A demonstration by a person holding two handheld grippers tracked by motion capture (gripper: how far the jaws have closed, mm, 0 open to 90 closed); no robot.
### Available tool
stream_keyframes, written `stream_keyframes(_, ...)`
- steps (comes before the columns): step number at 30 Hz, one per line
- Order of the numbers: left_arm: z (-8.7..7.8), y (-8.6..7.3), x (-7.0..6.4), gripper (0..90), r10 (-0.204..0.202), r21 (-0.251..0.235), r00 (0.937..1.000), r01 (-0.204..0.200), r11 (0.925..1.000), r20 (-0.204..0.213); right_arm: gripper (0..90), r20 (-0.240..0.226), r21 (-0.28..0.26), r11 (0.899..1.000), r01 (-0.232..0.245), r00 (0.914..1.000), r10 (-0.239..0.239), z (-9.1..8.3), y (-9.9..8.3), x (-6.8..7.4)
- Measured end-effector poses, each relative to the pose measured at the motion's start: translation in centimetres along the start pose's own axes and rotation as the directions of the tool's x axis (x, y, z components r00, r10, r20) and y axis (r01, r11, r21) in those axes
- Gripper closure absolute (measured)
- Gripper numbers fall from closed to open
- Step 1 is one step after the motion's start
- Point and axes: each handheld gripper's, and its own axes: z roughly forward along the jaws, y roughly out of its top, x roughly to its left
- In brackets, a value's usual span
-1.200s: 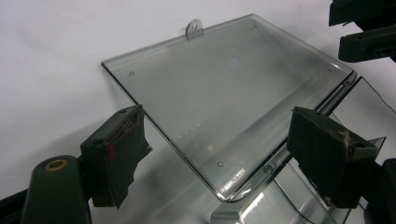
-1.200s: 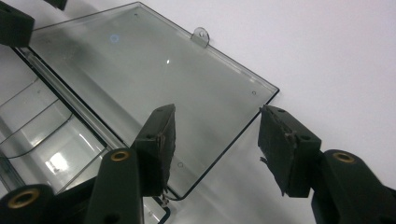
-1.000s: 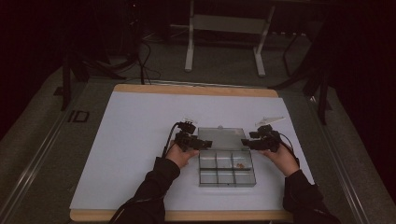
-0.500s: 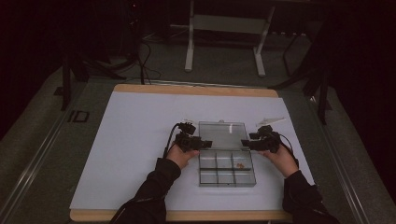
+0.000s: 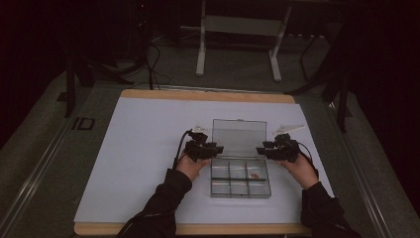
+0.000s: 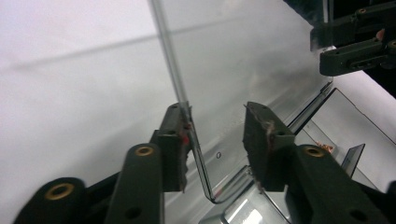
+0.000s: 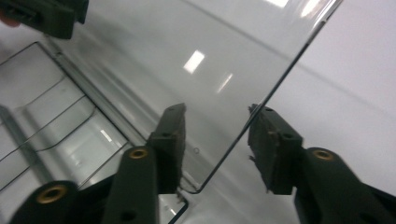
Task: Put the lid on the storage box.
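Lid [image 5: 238, 136] raised, edges between spread jaws of both hand-held grippers [image 6: 215, 140] [image 7: 215, 148].

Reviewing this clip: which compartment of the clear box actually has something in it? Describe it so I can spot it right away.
On the white table mat, the clear compartment box sits between the two hand-held grippers, its lid open. The rightmost cell of the row nearest the lid holds small reddish-brown bits; its neighbours look empty.
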Motion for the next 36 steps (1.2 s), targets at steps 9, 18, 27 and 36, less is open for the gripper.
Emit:
stream_keyframes(9, -1.4, 0.7, -0.3, 65.3, 0.03, -0.044, 0.9995, -0.03, 0.9986, 0.002, 68.2, -0.004, -0.033, 0.999, 0.011, 0.9999, -0.011, -1.5, 0.1, 0.3)
stream_keyframes(18, -3.0, 1.2, -1.2, 67.4, 0.088, -0.069, 0.9961, -0.089, 0.9937, -0.004, 73.7, -0.008, -0.069, 0.997, 0.038, 0.9992, -0.039, -2.9, 0.1, 0.7)
stream_keyframes(27, -4.3, 1.5, -1.9, 69.7, 0.136, -0.071, 0.9907, -0.136, 0.9882, 0.001, 76.6, 0.004, -0.087, 0.993, 0.081, 0.9967, -0.081, -3.8, -0.3, 1.4)
stream_keyframes(36, -5.2, 0.9, -2.9, 70.8, 0.19, -0.064, 0.9817, -0.191, 0.9796, -0.009, 77.5, 0.007, -0.098, 0.988, 0.121, 0.9927, -0.121, -4.7, -0.8, 2.0)
